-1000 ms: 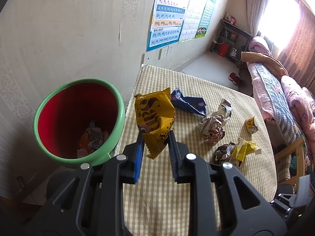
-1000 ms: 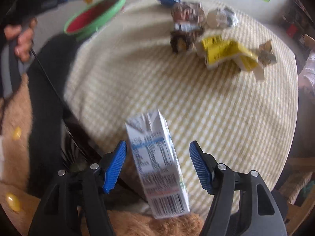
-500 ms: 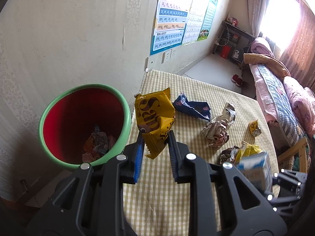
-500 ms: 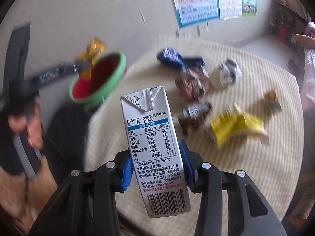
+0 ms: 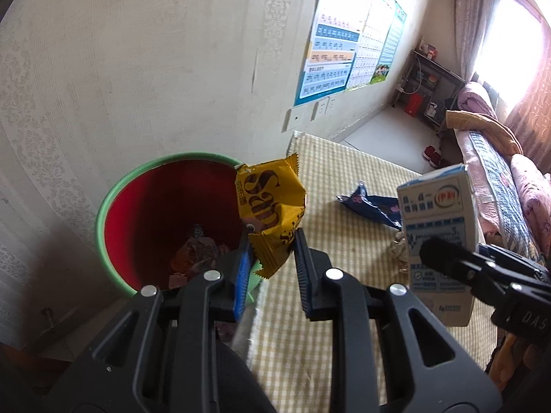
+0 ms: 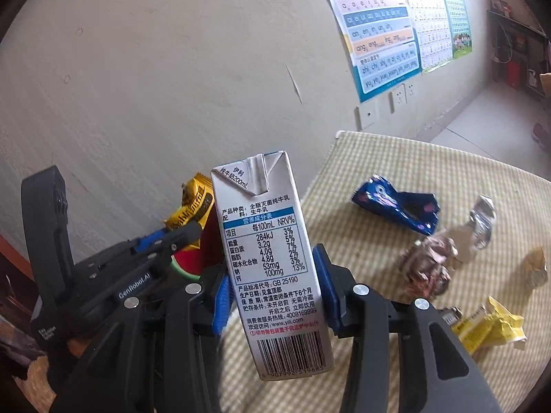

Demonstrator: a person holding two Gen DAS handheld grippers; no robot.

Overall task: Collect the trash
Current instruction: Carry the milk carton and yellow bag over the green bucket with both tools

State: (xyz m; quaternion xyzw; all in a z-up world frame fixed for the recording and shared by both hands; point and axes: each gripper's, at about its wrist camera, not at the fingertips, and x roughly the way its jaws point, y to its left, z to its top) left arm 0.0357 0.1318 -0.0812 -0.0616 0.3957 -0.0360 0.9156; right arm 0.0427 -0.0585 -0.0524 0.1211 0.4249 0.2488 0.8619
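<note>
My left gripper (image 5: 270, 241) is shut on a yellow snack wrapper (image 5: 270, 203), which hangs over the right side of the green-rimmed red bin (image 5: 100, 213). Crumpled trash lies at the bin's bottom. In my right gripper (image 6: 270, 265) a white and blue milk carton (image 6: 268, 241) stands upright, both blue pads pressed on its sides. From the left wrist view the carton (image 5: 439, 213) is in the air to the right of the wrapper, above the checked table (image 5: 344, 172). In the right wrist view the yellow wrapper (image 6: 193, 206) and a sliver of the bin (image 6: 182, 265) show just left of the carton.
On the checked cloth lie a blue wrapper (image 6: 399, 206), a crumpled brown wrapper (image 6: 427, 265), a silver one (image 6: 482, 220) and a yellow packet (image 6: 489, 327). A wall with posters (image 5: 330, 62) stands behind bin and table. A bed (image 5: 499, 172) runs along the far right.
My right gripper has shut on the milk carton, lifted it off the table's near edge and carried it toward the bin. The left gripper has drifted with the yellow wrapper over the bin's rim.
</note>
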